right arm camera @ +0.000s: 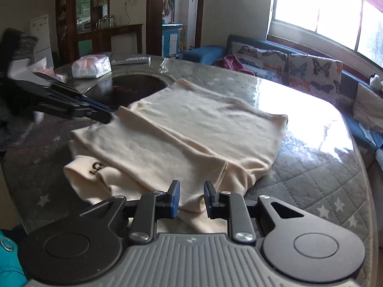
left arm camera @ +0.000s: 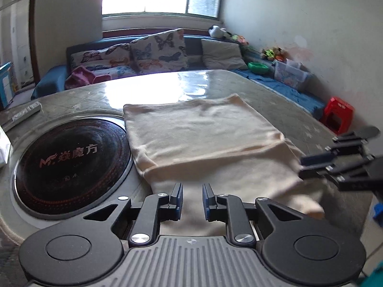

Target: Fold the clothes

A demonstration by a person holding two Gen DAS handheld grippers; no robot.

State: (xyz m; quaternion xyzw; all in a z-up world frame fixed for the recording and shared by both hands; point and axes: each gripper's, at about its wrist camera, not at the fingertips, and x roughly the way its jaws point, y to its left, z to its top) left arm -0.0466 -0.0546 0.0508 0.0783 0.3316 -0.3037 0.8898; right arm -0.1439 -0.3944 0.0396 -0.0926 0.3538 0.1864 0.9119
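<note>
Grey quilted cloth under a clear cover dresses the round table, and on it, from the centre toward your near edge, lies the cream garment, already doubled so that an upper layer sits across a lower one. At about ten o'clock from the garment the black induction hob is set into the tabletop, with the cloth's left edge just lapping its rim. A loose sleeve or cuff with a small dark mark sticks out at the near left, at roughly seven o'clock in the right wrist view. By my reading you are between folds: the first is laid, the next not yet gathered. Your left gripper hovers over the near hem, jaws parted only a little, with cloth below them but nothing pinched as far as I can see. Your right gripper stands the same way over the near right corner, narrowly parted and apparently empty. Next, tuck that stray sleeve in, then take both near corners and carry them toward twelve o'clock.
</note>
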